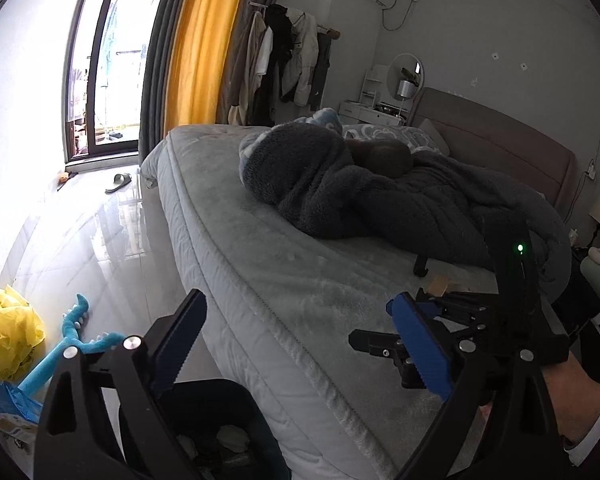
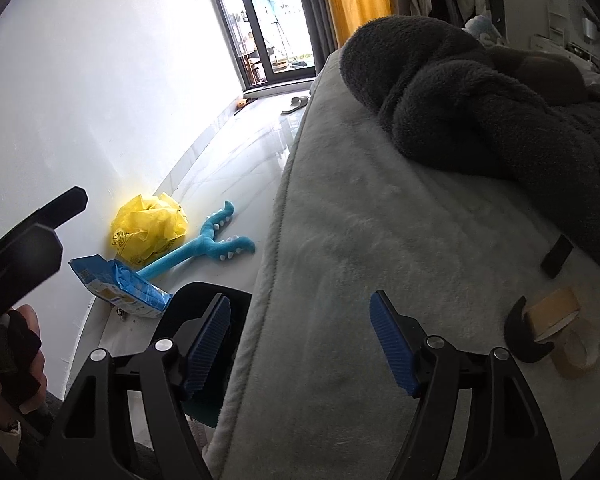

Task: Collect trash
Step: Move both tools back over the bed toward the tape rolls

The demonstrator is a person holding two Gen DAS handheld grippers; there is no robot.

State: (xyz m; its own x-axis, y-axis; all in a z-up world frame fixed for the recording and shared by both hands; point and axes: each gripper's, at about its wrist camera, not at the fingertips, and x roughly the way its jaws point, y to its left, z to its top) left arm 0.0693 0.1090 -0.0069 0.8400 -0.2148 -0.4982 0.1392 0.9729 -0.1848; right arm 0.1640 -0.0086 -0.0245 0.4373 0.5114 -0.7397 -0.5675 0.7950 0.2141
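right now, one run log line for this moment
left gripper open, empty | right gripper open, empty | black bin beside bed

A crumpled yellow plastic bag point(image 2: 148, 230) lies on the floor touching a blue wrapper point(image 2: 120, 284).

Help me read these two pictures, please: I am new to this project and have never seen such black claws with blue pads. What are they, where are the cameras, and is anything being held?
No robot here: a person carries a two-finger gripper in each hand, and a wide-angle camera on each one looks along its fingers. The left gripper stands open and empty; its camera also catches the right gripper. The right gripper is open and empty too, above the edge of the bed. On the bed lie a dark blanket and rolls of tape. On the floor by the wall lie a yellow plastic bag, a blue packet and a blue plush toy. A black bin stands below.
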